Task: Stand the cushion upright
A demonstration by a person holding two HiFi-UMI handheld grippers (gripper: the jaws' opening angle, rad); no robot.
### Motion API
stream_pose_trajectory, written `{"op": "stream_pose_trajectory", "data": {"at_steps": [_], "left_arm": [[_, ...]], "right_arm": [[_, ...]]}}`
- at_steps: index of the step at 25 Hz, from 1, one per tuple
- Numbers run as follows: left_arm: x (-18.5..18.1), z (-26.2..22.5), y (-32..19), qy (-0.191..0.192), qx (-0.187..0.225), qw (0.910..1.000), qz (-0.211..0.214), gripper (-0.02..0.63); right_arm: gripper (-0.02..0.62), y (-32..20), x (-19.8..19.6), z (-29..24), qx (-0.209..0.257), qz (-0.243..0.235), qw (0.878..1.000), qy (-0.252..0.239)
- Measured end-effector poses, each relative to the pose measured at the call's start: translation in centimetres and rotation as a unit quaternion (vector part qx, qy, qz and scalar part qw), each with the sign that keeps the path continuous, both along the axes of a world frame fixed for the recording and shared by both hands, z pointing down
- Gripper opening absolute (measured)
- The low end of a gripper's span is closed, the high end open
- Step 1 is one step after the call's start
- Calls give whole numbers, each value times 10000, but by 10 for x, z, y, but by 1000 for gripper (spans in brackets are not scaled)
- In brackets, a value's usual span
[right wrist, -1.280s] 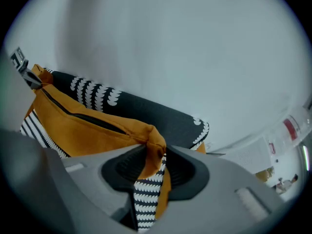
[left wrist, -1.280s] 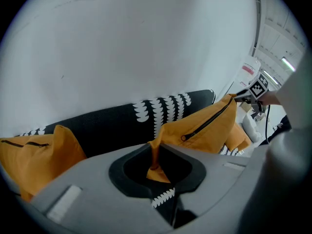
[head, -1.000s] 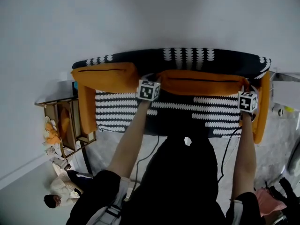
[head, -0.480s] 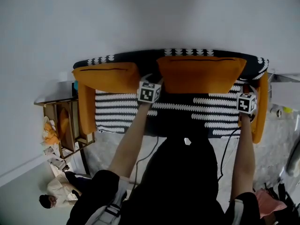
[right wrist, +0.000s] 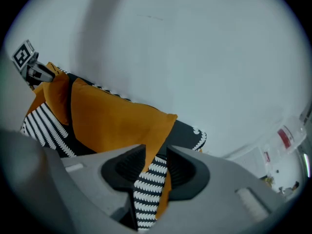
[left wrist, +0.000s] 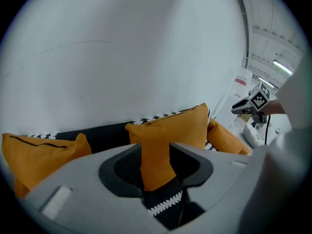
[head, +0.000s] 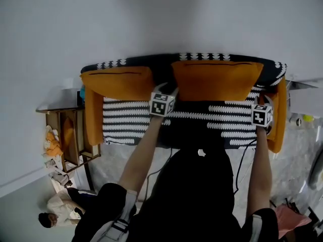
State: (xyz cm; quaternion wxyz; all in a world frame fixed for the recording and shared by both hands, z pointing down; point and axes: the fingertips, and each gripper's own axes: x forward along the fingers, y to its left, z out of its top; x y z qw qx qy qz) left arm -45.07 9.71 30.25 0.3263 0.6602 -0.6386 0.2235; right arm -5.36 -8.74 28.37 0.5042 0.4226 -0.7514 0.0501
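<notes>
Right gripper (right wrist: 155,165) jaws pinching cushion (head: 217,79); left gripper (left wrist: 156,167) (jaws closing, cushion between).

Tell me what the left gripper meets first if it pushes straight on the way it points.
The orange cushion: its lower corner shows between the closing jaws of the left gripper, probably just ahead, though depth is unclear.

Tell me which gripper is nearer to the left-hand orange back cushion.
Left. The left gripper, its jaws closing with the upright cushion's corner between them, sits just right of the left-hand back cushion; the right gripper holds the upright cushion's far corner, farther away.
</notes>
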Motion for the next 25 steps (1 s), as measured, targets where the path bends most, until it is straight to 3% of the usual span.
{"op": "stream_pose_trajectory", "data": {"at_steps": [13, 25], "left_arm": [[27, -43, 55, -35, 490, 9987, 169, 145], [108, -64, 120, 9, 620, 9978, -239, 76]], "right_arm": [[127, 83, -31, -23, 148, -522, 9973, -505], [80, 159, -13, -48, 113, -1503, 9846, -885]]}}
